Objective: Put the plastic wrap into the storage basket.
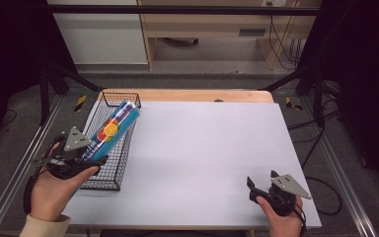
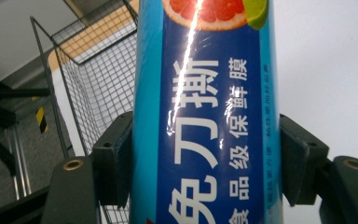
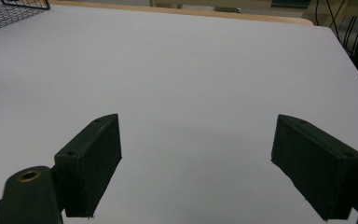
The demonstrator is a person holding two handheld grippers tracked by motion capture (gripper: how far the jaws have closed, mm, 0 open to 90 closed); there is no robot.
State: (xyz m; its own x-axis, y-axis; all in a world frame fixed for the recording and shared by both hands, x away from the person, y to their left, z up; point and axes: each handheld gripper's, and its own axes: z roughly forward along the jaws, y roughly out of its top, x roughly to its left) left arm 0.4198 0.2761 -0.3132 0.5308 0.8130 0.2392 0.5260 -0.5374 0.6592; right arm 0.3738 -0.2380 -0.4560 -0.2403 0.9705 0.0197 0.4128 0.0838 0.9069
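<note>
Left gripper point(image 1: 86, 163) has its jaws clamped on the near end of a blue cling-film roll point(image 1: 111, 131), one pad on each side of the tube, seen close up in the left gripper view on the roll point(image 2: 205, 121). The roll is held tilted, far end raised over the black wire basket point(image 1: 109, 183), which sits at the left edge of the white surface point(image 1: 202, 148). Gripping at the end likely leaves most of the tube free to go in or out of the basket lengthwise. Whether the roll touches the basket mesh cannot be told. Right gripper point(image 1: 261, 190) rests near the front right of the surface, jaws apart with nothing between them point(image 3: 196, 163), apparently idle. Centre and right of the surface offer open room; the basket walls and the left table edge are the tight spots.
</note>
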